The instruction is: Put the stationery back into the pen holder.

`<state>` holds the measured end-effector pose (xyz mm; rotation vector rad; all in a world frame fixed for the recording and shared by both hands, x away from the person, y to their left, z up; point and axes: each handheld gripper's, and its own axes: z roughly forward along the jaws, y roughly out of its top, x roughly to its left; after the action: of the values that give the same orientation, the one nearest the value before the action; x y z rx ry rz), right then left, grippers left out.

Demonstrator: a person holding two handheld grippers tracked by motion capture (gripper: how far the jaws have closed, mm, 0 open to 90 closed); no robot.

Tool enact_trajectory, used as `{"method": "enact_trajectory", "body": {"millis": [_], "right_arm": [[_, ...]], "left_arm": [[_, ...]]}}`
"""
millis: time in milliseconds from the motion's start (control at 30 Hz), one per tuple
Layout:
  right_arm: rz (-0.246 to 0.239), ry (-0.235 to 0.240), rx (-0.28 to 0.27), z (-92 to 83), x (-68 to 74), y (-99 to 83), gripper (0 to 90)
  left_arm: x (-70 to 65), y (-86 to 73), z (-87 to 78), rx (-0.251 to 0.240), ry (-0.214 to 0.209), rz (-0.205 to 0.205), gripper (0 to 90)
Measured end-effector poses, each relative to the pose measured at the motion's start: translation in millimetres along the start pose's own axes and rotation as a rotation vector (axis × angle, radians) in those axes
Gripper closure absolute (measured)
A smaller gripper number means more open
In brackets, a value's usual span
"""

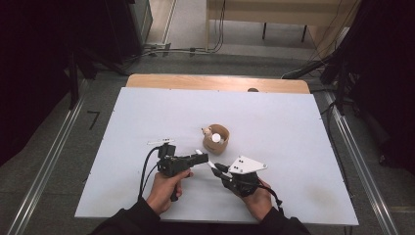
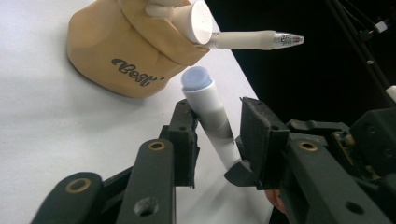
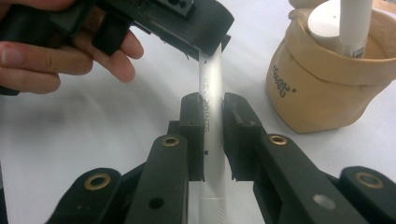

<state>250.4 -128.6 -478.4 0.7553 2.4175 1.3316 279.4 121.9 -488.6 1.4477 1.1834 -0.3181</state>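
A white pen (image 3: 212, 84) with grey lettering lies between my two grippers above the table's near middle. My right gripper (image 3: 213, 135) is shut on its barrel, both pads pressed flat against it. The pen's blue-tipped end (image 2: 198, 79) stands tilted between the jaws of my left gripper (image 2: 217, 135). One pad touches it and a gap shows at the other pad. In the high view the left gripper (image 1: 204, 157) and the right gripper (image 1: 218, 167) meet tip to tip just in front of a tan paper pouch (image 1: 218, 139).
The tan pouch (image 2: 107, 51) with dark script holds a second white pen (image 2: 252, 39) and a round white cap (image 2: 198, 21). The white table top (image 1: 293, 127) spreads wide on all sides. A small label strip (image 1: 160, 142) lies left of the pouch. Dark stands flank the table.
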Motion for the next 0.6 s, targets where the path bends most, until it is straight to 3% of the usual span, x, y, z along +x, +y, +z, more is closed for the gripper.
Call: {"method": "enact_trajectory", "body": {"millis": [600], "right_arm": [[0.002, 0.004, -0.001, 0.4, 2.1, 0.7, 77.0]], "left_arm": [[-0.8, -0.3, -2.1, -0.028, -0.055, -0.011, 78.4]]}}
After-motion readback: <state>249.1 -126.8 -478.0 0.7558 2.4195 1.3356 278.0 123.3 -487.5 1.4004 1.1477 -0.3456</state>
